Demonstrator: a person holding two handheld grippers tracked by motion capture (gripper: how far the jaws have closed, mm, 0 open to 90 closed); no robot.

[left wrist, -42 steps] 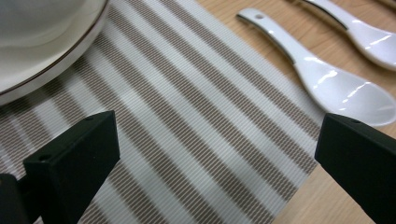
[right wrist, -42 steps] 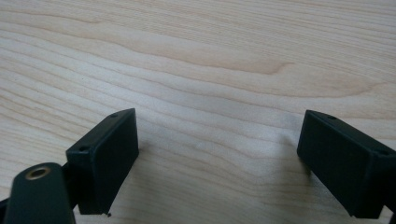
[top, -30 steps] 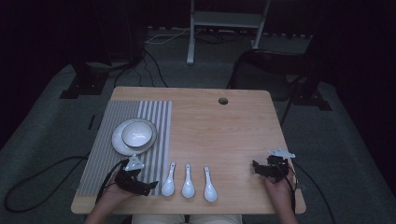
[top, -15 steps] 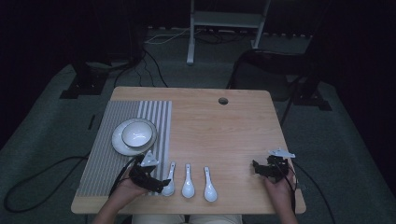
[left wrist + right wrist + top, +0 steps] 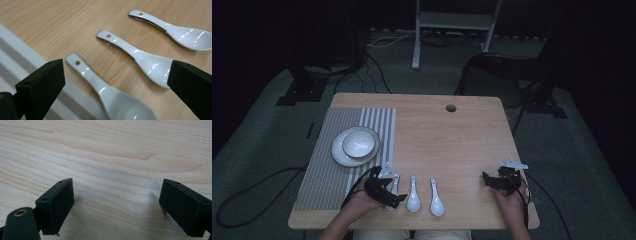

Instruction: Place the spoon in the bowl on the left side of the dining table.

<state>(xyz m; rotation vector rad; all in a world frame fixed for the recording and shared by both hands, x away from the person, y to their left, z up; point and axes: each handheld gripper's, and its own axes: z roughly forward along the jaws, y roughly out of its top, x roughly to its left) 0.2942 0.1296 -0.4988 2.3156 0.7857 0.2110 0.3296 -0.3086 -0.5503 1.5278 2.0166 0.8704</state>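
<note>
Table [image 5: 452, 135], wooden, one, with one round hole [image 5: 451, 108] near its far edge. Placemat [image 5: 327, 165], striped grey and white, one, covering the table's left portion. Plate [image 5: 343, 156], one, on the placemat; bowl [image 5: 359, 142], one, white, seated on the plate. Spoons, white ceramic, three, laid side by side along the near edge, handles pointing away from the person: first spoon [image 5: 100, 86] at the placemat's right border, its bowl end partly over the stripes; second spoon [image 5: 140, 56] just beside it on bare wood; third spoon [image 5: 172, 30] next along, also on bare wood. Each handle has one small hole at its tip. Grippers, two. Left gripper [image 5: 386, 189], held in the left hand [image 5: 359, 202], sits over the first spoon; its jaws are spread wide, one on either side of that spoon's handle, not touching it in the left gripper view. Right gripper [image 5: 498, 180], held in the right hand [image 5: 512, 200], rests near the table's right near corner, well apart from the spoons; its jaws are spread wide over bare wood with nothing between them.
</note>
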